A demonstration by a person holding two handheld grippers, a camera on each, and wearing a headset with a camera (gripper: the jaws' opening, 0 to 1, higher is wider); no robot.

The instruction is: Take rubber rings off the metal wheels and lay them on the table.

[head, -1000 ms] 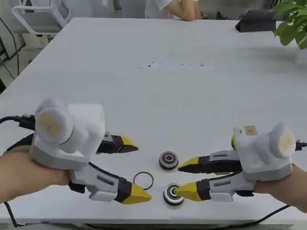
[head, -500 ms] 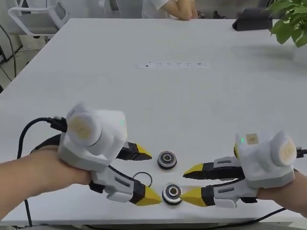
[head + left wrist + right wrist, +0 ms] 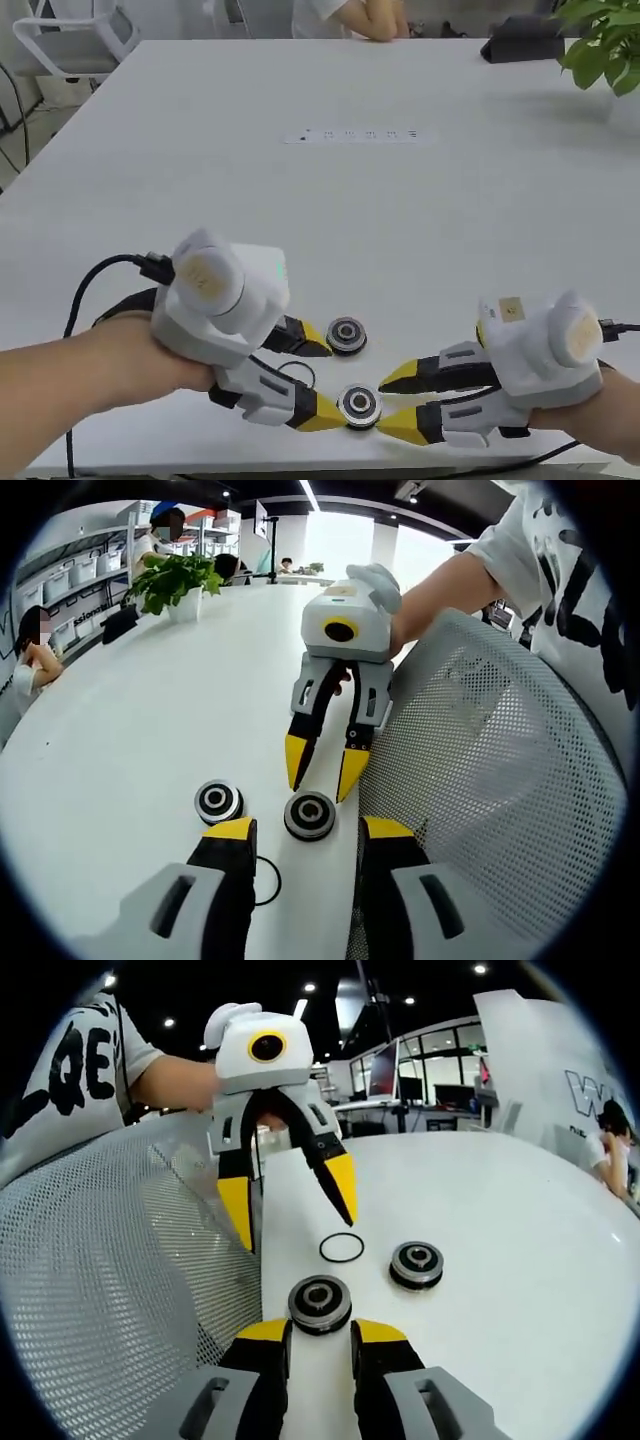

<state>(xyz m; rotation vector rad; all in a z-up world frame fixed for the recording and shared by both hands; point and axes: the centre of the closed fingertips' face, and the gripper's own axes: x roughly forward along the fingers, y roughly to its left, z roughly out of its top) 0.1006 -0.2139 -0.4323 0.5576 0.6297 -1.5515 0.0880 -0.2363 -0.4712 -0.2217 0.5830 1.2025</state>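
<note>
Left tool (image 3: 328, 385) is gaping wide and empty beside the near wheel (image 3: 359, 403); right tool (image 3: 388, 398) (jaws slightly parted, empty) is pointing at it; a ring (image 3: 341, 1247) is lying on the desk (image 3: 400, 220).

black letters "qe" stand on the person's white shirt (image 3: 85, 1060); a big "w" begins a word on the white panel (image 3: 545, 1055). small marks on the strip (image 3: 357, 135) mid-table are unreadable.
</note>
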